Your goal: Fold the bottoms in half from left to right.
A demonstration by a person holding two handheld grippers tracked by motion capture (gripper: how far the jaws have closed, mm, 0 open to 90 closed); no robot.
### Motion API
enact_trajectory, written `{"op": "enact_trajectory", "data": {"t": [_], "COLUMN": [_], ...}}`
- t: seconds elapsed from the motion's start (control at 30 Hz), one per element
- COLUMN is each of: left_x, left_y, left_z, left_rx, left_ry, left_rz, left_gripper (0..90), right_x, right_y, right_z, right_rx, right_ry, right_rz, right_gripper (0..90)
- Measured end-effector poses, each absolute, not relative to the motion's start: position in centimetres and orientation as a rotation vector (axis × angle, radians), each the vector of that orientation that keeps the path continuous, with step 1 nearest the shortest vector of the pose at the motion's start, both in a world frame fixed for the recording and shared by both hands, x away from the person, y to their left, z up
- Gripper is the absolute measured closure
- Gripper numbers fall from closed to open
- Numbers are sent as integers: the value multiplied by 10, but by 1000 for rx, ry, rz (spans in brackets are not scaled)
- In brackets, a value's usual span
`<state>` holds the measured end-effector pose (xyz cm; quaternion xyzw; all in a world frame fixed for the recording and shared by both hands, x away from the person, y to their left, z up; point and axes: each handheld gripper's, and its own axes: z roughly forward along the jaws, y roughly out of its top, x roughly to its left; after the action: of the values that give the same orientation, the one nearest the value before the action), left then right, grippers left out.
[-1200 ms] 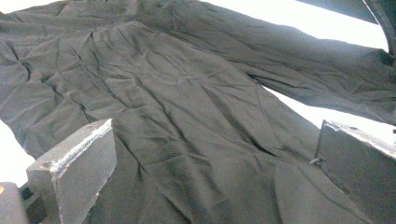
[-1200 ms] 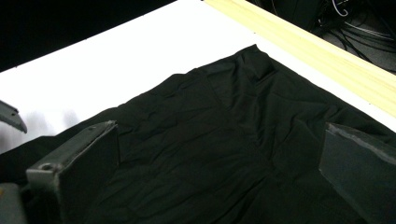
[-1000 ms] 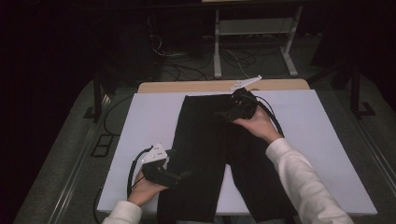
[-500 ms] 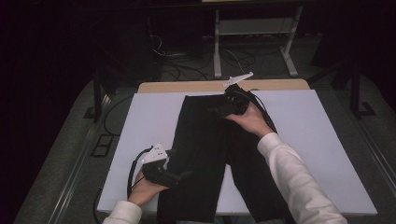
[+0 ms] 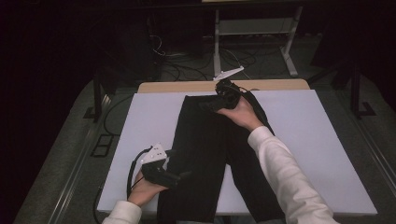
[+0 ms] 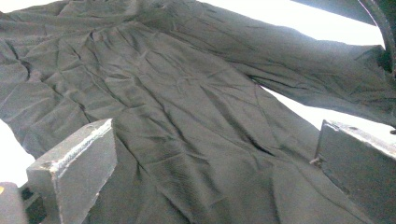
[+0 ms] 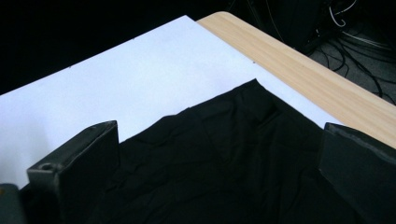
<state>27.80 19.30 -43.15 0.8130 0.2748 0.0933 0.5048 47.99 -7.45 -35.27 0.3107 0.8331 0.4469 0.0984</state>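
White sleeves (image 5: 280, 163), black jaws

High view looks down from above; both gripper views sit close over the black trousers (image 5: 205, 154).

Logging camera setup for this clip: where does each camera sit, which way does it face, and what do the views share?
High view: above the person's side, looking forward and down on the white board; both forearms, left gripper and right gripper show.
Left gripper view: rides the left gripper, looks across the black trousers; its jaws stand apart.
Right gripper view: faces the trousers' far edge and wooden table edge; jaws apart.
Shared: the trousers appear in all three.
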Motion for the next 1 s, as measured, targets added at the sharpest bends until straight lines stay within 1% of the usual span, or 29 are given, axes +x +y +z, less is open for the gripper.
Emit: {"op": "enact_trajectory", "data": {"t": [0.53,1.0], "left_x": [279,279], "left_y": [193,193], "left_z": [-432,-432], "left_rx": [1957,1952], "left_ry": [664,663], "left_rz": [221,216], "left_gripper": [0,0], "right_x": [502,524], "right_y": [-58,-49], "right_z": [-351,-368], "right_rx": [939,1008], "right_ry": [2458,2445], "right_rz": [1302,1283], "right_gripper": [0,0]}}
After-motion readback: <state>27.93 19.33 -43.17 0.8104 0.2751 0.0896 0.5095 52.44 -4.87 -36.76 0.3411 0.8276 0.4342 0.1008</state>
